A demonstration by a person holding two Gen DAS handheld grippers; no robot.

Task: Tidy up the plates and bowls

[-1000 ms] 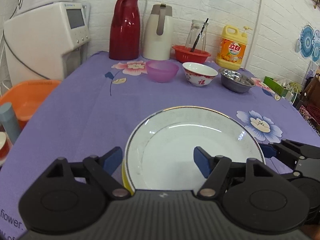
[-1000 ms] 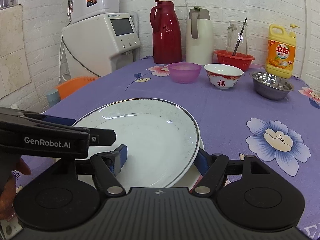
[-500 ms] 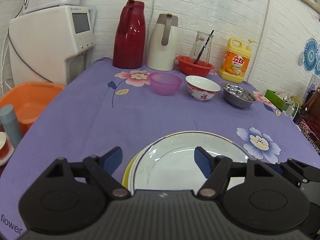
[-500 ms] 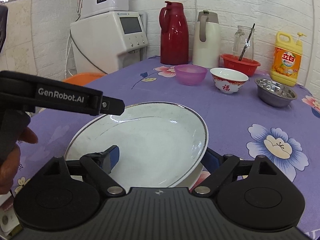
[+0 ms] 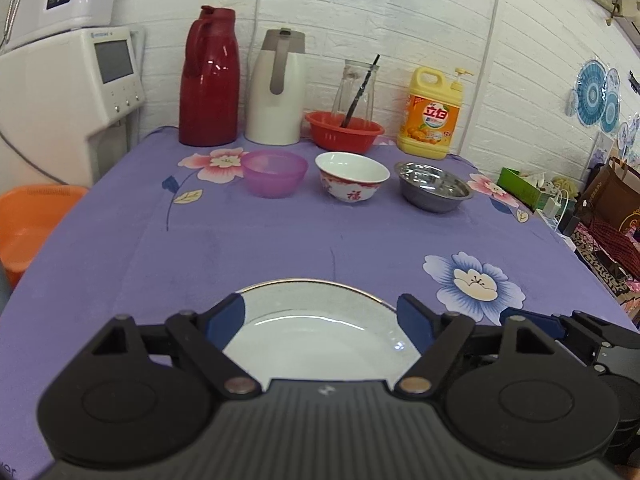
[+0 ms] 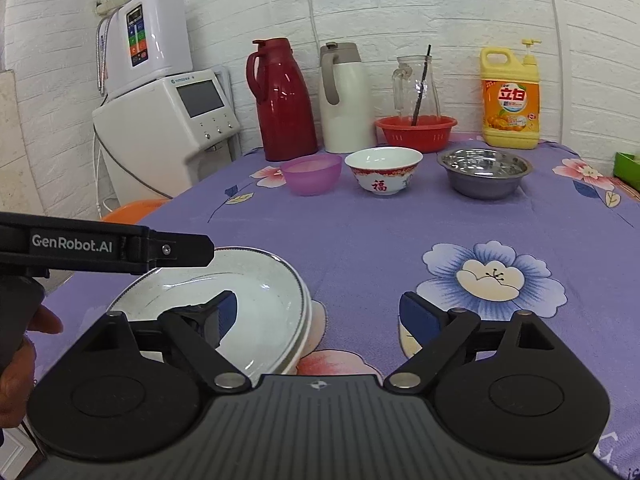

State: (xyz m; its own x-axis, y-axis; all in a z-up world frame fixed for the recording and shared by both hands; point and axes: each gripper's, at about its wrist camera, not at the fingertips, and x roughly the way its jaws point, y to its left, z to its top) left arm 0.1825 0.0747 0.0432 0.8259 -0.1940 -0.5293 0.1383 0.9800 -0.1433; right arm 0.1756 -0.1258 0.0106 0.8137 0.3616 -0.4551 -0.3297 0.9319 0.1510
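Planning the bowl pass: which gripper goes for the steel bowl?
Right, probably. Right gripper is open, empty, beside the plates; steel bowl lies on its side. Left gripper hangs over the plates.

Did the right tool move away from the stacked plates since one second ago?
Yes. The right tool has pulled back and to the right: the plates, which filled its jaws before, now lie left of centre, with purple tablecloth showing between the fingers.

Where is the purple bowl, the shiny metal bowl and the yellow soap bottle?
Purple bowl (image 5: 274, 174): left wrist view, on its front wall.
Metal bowl (image 6: 483, 172): right wrist view, on its front rim.
Soap bottle (image 5: 431, 120): left wrist view, on its orange label.
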